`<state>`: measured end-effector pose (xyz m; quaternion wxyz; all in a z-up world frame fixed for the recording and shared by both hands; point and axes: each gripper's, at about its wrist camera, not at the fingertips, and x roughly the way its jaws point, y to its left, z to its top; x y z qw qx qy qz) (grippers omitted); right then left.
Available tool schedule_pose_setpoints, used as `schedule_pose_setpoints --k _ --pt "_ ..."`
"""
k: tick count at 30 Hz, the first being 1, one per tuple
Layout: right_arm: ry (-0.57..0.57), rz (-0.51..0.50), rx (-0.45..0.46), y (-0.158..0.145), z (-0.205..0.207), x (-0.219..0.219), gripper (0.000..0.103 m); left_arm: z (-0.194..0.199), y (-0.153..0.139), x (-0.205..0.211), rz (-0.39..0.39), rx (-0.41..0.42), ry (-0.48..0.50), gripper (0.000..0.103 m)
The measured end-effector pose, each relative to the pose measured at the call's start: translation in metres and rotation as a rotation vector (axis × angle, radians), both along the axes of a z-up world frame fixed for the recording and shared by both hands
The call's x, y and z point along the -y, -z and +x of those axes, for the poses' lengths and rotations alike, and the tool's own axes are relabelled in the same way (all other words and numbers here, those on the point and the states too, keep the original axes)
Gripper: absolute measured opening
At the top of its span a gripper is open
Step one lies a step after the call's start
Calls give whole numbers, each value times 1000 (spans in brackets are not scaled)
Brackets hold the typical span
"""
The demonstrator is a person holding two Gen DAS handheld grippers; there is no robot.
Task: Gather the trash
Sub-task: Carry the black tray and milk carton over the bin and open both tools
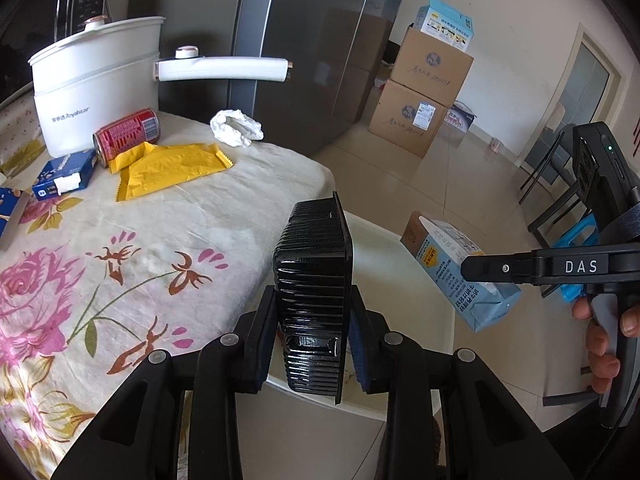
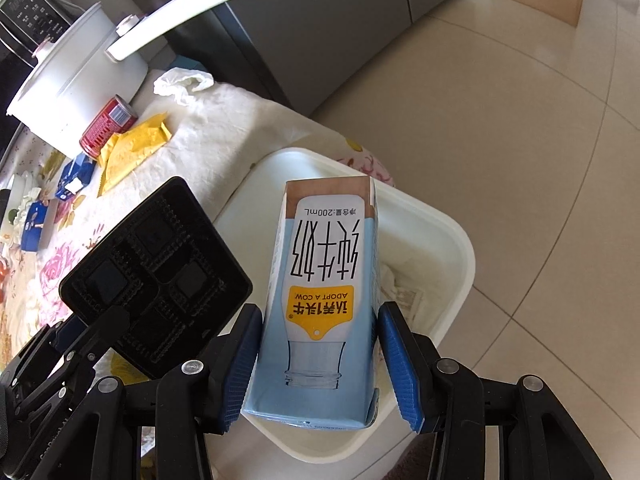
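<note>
My left gripper [image 1: 312, 344] is shut on a black ridged plastic tray [image 1: 312, 264], held on edge over the table corner and the white bin [image 1: 404, 320]. The right wrist view shows that tray [image 2: 156, 276] at lower left, beside the bin's rim [image 2: 460, 240]. A blue and white milk carton [image 2: 324, 280] is clamped in my right gripper [image 2: 320, 360], tilted just above the bin's opening. The carton [image 1: 452, 268] also hangs at the right of the left wrist view. On the table lie a red can [image 1: 128, 132], a yellow wrapper [image 1: 172, 168] and crumpled white tissue [image 1: 236, 128].
A white electric pot [image 1: 96, 80] with a long handle stands at the back of the floral tablecloth [image 1: 120, 260], with a small blue box [image 1: 64, 176] near it. Crumpled paper [image 2: 404, 292] lies inside the bin. Cardboard boxes [image 1: 420, 92] and a dark fridge [image 1: 300, 40] stand beyond on the tiled floor.
</note>
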<state>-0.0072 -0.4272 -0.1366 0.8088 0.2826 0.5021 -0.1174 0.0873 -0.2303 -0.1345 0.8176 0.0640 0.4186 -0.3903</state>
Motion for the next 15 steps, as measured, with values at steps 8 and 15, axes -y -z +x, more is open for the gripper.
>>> schedule_pose_setpoints --k 8,15 --pt "4 1 1 0 -1 2 53 5 -15 -13 20 78 -76 84" --pt "-10 -16 1 -2 2 -5 53 18 -22 -39 67 72 -159 91"
